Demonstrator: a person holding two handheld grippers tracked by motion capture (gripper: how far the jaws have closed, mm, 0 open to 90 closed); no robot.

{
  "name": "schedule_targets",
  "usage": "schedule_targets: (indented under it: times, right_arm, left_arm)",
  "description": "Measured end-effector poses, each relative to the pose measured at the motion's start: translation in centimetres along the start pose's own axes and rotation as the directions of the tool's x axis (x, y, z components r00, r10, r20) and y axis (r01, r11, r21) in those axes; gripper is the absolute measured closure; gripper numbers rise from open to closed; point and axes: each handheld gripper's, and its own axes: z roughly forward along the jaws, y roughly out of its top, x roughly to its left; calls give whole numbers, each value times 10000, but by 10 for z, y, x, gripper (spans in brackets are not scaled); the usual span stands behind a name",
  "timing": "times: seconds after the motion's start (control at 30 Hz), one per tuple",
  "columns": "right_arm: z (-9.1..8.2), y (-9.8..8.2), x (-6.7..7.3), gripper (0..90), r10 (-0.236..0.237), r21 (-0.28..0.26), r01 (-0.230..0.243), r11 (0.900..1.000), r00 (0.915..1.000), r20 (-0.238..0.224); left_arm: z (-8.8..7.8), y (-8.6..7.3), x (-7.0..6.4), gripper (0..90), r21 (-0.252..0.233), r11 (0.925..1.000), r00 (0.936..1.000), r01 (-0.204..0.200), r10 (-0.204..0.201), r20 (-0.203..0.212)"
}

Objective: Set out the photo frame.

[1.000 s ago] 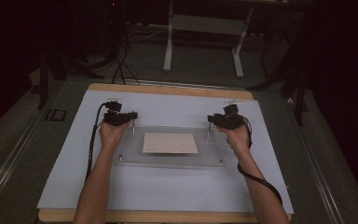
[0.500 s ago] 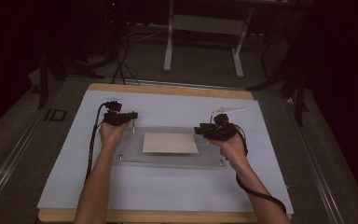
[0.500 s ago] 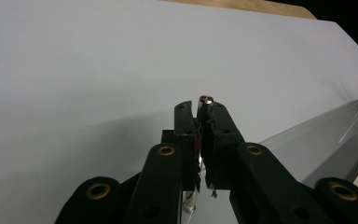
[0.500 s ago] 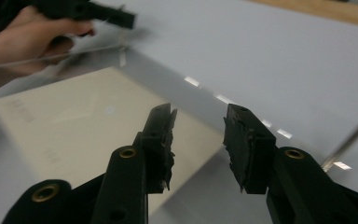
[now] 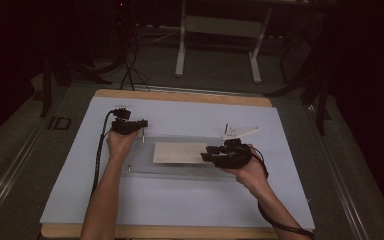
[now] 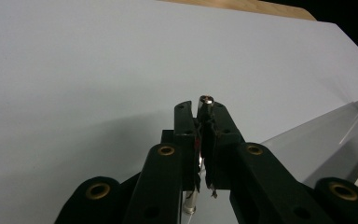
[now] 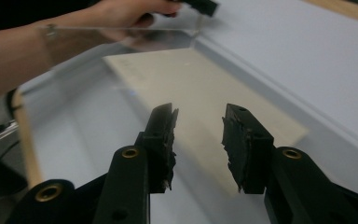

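You are working at a table covered with a pale blue sheet [image 5: 180, 200]. A clear acrylic plate [image 5: 180, 167] lies flat at its middle, over a cream card [image 5: 180, 152]. Small metal posts stand at the plate's corners: one at the far left, one at the near left [image 5: 128, 168] and one at the far right [image 5: 226, 128].

Your left gripper [image 5: 139, 124] sits at the plate's far left corner. In the left gripper view, its jaws are pressed tight together on the far left metal post [image 6: 206, 103], whose silver head pokes up between the black tips. Judging by that hold, this corner is being fastened or undone; which one cannot be told.

Your right gripper [image 5: 207, 154] hovers above the right end of the plate, pointing left across the card. A white paper scrap [image 5: 240, 132] lies just beyond it on the far side. In the right gripper view its jaws stand about halfway apart with nothing between them, and they have just been narrowing. They touch nothing; the card and the plate lie below.

By my reading, the work is at an early or middle stage: one post is gripped, and the others remain untouched.
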Motion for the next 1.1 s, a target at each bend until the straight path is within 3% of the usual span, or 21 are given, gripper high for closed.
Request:
schedule_targets:
  times: [0.17, 0.37, 0.47, 0.6, 0.77, 0.93, 1.1]
  right_arm:
    - [4, -11, 18, 638, -186, 67, 190, 9998, 9984, -525]
    - [4, -14, 30, 664, -332, 37, 338, 9994, 9938, -1064]
    - [1, -16, 40, 742, -567, -124, 556, 9984, 9895, -1327]
    - [-1, -24, 50, 797, -654, -437, 606, 9972, 9908, -1186]
    - [3, -37, 60, 898, -794, -337, 769, 9965, 9936, -808]
    - [13, -47, 60, 900, -661, 79, 669, 9977, 9950, -747]
    - [19, -51, 55, 898, -398, 95, 400, 9992, 9990, -212]
  left_arm:
    - [0, 0, 0, 847, 10, 10000, 10000, 19, -19, -3]
    - [0, 0, 1, 847, 26, 10000, 10000, 19, -19, 50]
    - [1, 0, 1, 846, 35, 10000, 10000, 48, -49, 67]
    - [0, 1, 1, 846, 60, 10000, 10000, -9, 9, 90]
    - [1, 1, 1, 846, 20, 9999, 9999, 106, -107, 59]
    - [1, 1, 1, 845, 42, 9999, 9999, 91, -91, 81]
    - [1, 1, 1, 844, 50, 10000, 9999, 81, -81, 87]
